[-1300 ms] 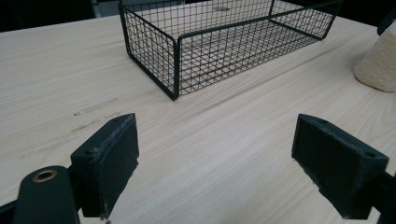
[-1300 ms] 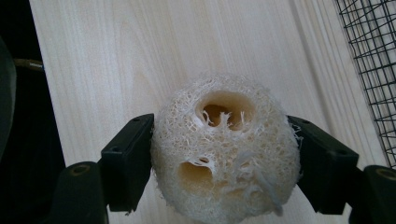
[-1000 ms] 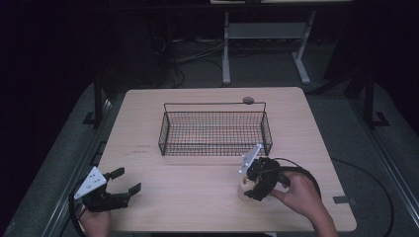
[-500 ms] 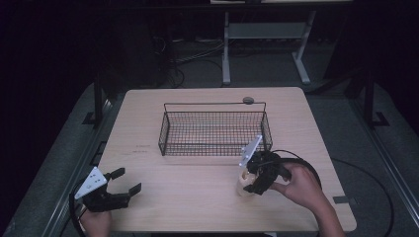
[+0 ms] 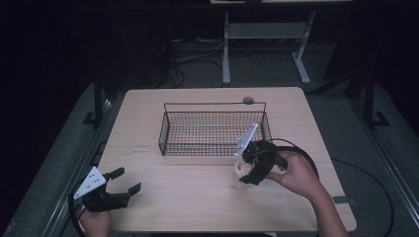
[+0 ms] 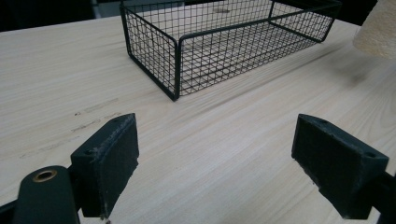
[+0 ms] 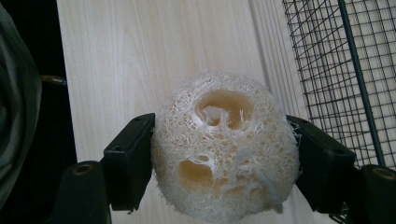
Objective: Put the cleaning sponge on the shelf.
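Both black pads of the right gripper (image 7: 224, 154) squeeze a pale, fibrous loofah sponge (image 7: 224, 149) just beside the black wire basket (image 5: 213, 129). The springy fibres could slip free, or snag the basket's rim.

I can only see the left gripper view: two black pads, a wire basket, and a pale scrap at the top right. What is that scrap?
Observer: A loofah sponge, clamped in the right hand-held gripper.
Operator: Is it inside the basket?
Observer: No, the high view shows it in front of the wire basket, near its right corner.
Operator: Anything odd about the sponge?
Observer: Up close, hollow channels run through its fibres.
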Demonstrator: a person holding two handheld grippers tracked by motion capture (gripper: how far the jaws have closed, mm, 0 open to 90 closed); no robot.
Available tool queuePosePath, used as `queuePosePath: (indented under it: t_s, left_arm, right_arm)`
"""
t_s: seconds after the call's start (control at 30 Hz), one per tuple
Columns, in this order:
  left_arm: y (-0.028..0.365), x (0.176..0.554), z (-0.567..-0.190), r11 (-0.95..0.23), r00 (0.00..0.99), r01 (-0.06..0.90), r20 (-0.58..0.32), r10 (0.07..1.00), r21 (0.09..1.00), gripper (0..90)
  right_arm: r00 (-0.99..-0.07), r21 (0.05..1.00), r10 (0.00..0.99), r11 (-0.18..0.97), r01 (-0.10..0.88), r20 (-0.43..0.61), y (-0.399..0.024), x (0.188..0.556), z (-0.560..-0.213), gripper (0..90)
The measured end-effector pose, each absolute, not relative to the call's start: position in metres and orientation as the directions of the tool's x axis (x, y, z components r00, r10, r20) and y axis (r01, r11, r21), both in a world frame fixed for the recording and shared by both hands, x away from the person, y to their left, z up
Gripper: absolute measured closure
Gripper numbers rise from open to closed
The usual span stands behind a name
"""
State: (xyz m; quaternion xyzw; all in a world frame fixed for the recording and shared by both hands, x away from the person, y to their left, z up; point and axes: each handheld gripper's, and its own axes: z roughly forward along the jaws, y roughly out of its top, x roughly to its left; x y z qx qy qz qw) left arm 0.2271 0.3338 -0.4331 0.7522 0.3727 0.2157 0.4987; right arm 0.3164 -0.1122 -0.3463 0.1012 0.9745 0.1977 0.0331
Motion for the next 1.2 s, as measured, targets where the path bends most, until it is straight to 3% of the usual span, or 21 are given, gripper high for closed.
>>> queuePosePath:
  t_s: [1.2]
  left_arm:
    - [0.334,0.227,-0.432,-0.226,0.629,0.341,-0.043,0.776,0.913,13.7]
  right_arm:
    - [-0.983,0.418,0.182,0.894,0.161,-0.011,-0.100,0.343,-0.311,28.4]
